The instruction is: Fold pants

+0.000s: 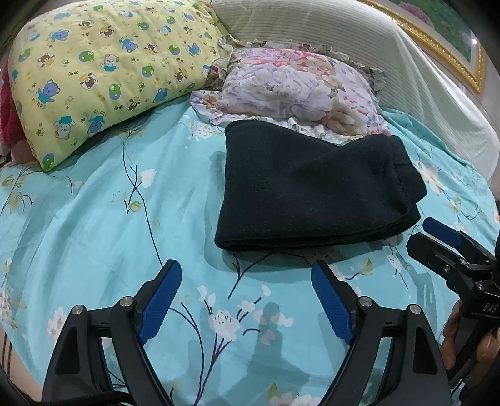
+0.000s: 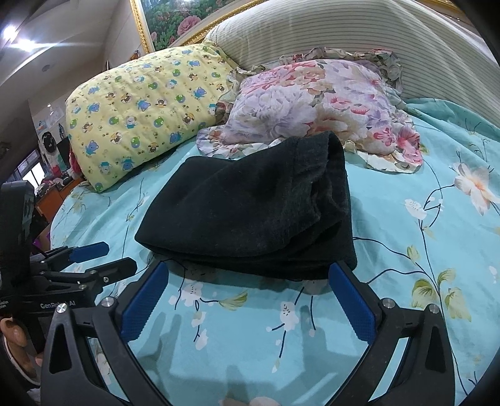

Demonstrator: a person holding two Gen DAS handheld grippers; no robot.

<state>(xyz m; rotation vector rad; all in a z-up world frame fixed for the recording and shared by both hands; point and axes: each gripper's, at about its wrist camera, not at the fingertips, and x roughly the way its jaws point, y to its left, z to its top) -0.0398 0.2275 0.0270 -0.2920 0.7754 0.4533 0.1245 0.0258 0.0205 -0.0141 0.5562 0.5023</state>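
Observation:
Dark, near-black pants (image 1: pixel 312 190) lie folded into a thick rectangle on the turquoise flowered bedsheet (image 1: pixel 93 218). In the right wrist view the pants (image 2: pixel 250 206) show their stacked layers along the near edge. My left gripper (image 1: pixel 247 278) hovers open just short of the bundle's near edge, nothing between its blue pads. My right gripper (image 2: pixel 247 278) is also open, its fingertips right at the bundle's near edge and empty. Each gripper appears in the other's view: the right one (image 1: pixel 437 237) at the bundle's right corner, the left one (image 2: pixel 103 259) off its left corner.
A yellow pillow with cartoon bears (image 1: pixel 103 71) and a floral pillow (image 1: pixel 297 90) lie behind the pants. Further back stands a striped cushioned headboard (image 1: pixel 359 47) and a gold-framed picture (image 2: pixel 175 22). A hand (image 1: pixel 462 340) holds the right gripper's handle.

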